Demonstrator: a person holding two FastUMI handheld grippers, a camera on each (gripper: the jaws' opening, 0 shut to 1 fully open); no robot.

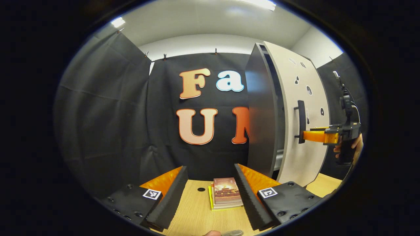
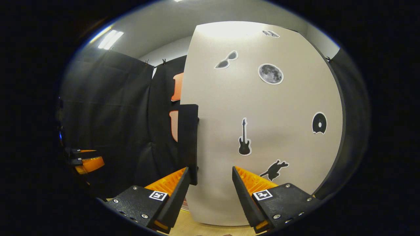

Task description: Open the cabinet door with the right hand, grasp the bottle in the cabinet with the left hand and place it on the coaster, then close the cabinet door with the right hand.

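While right tongs (image 2: 210,186) gape at door handle (image 2: 188,144) — ajar | left tongs (image 1: 210,193) apart

The cabinet door (image 1: 303,124) stands barely ajar, blocking the cabinet; a book stack (image 1: 226,192) occupies the table (image 1: 193,213).

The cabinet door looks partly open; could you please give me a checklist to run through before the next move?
1. Right gripper at the door handle: ok, its orange fingers reach the black bar in the left gripper view.
2. Both fingers pressing the handle: cannot tell; in the right gripper view the jaws stand apart, the bar by one finger.
3. Cabinet door open enough for a reach inside: not ok, only a narrow gap shows.
4. Bottle located: cannot tell, the cabinet's inside is hidden.
5. Left gripper free and open: ok, nothing between its fingers.
6. Books on the table away from the door's swing: cannot tell.
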